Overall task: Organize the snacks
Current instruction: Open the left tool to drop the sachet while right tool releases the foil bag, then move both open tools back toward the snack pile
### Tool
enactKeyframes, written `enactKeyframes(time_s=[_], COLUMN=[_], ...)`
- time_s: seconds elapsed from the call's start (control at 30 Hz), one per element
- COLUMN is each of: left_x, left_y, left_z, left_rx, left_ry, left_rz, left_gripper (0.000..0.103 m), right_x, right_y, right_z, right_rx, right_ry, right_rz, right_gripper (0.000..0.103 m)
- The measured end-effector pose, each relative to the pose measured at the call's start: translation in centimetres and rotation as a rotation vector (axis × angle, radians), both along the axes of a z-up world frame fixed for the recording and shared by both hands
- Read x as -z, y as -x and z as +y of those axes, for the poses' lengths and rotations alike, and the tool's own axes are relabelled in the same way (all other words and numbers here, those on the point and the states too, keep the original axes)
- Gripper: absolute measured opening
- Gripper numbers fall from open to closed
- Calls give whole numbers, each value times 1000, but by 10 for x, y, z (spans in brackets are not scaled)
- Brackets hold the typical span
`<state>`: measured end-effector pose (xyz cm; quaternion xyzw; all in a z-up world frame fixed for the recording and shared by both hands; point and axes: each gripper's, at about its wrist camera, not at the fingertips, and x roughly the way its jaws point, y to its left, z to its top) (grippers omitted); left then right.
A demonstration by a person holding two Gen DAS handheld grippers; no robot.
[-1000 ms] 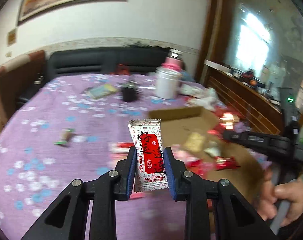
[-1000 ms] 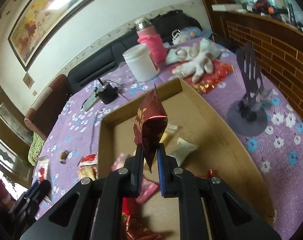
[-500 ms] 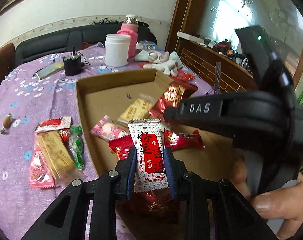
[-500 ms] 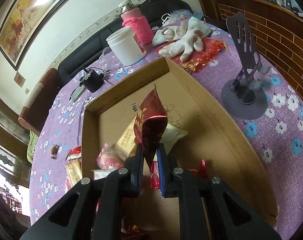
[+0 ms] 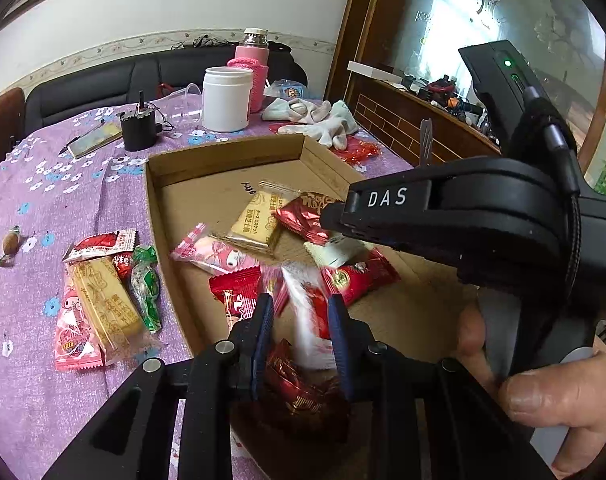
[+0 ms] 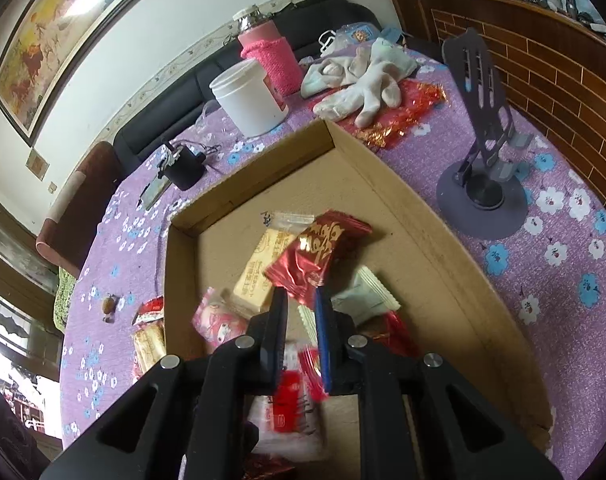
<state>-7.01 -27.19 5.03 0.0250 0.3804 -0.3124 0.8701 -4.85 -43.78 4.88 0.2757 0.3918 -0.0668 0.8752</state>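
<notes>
Since a second ago, my left gripper (image 5: 301, 312) has swung from the open cloth to above the shallow brown cardboard tray (image 6: 383, 168).

- Left fingers: clenched on a white-and-red snack packet (image 5: 309, 308), blurred and tilted, over the tray's near end.
- Right gripper (image 6: 301, 304): fingers drawn close. The dark red foil packet (image 6: 319, 252) has tipped forward, its near corner at the tips; I cannot tell if it is pinched.
- Surface: purple flowered tablecloth (image 6: 543, 320); loose wrapped snacks (image 5: 103, 300) just left of the tray.
- Far end: white plastic tub (image 6: 251, 100), pink knitted-sleeve flask (image 6: 269, 56), pale crumpled gloves (image 6: 367, 80).
- Right side: grey slotted stand (image 6: 483, 152).
- Room: black sofa (image 5: 83, 80), framed painting (image 6: 63, 40), brick-faced counter (image 6: 543, 60).
</notes>
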Motion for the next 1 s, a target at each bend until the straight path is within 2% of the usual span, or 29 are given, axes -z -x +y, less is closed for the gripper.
enactKeyframes(time_s=[0.23,0.5,0.77,1.0], left_x=[-9,-18,-18,3], left_y=[4,2,-9,-8], left_z=[13,45,103,164], left_rx=[-6,-51,-168,-290], left_ry=[35,78,79,30], left_rz=[4,8,6,32], left_gripper=[28,28,29,29], right_x=[-8,-17,-23,-29], right_y=[6,6,4,10], right_z=[0,22,48,90], right_rx=[8,-61,-138,-267], right_ry=[-7,35,99,134], right_rz=[-53,-111,-134,-175], right_gripper=[13,13,17,22])
